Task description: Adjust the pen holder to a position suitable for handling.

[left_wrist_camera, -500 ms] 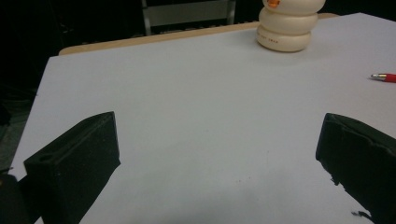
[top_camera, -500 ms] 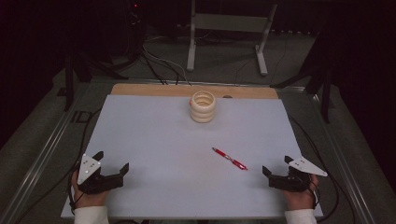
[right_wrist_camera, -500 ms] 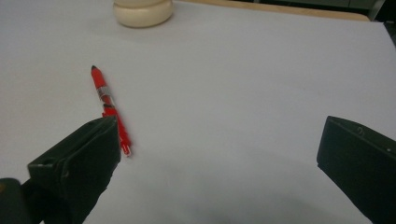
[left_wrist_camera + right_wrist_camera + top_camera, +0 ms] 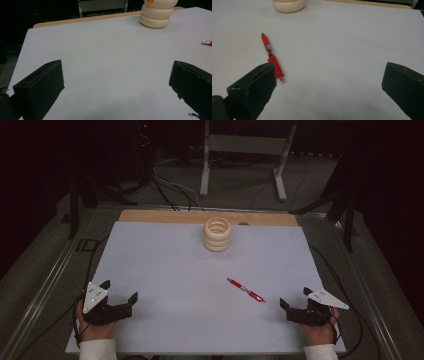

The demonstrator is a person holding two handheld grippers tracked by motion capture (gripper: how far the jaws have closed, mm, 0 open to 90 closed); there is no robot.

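**While nothing stirs, the red pen waits by our right gripper**

While we compare this moment with the one just before, we find no change: the red pen (image 4: pixel 246 290) lies in the same spot on the white sheet (image 4: pixel 165 270), just beside our right gripper (image 4: pixel 295 301), whose jaws stand wide apart and empty. Our left gripper (image 4: pixel 120 293) rests well apart at the near left corner, equally wide and empty. Farther back stands the stack of cream rings (image 4: pixel 217 234), untouched. We judge the work has not begun; reaching for the pen seems the likely first move.
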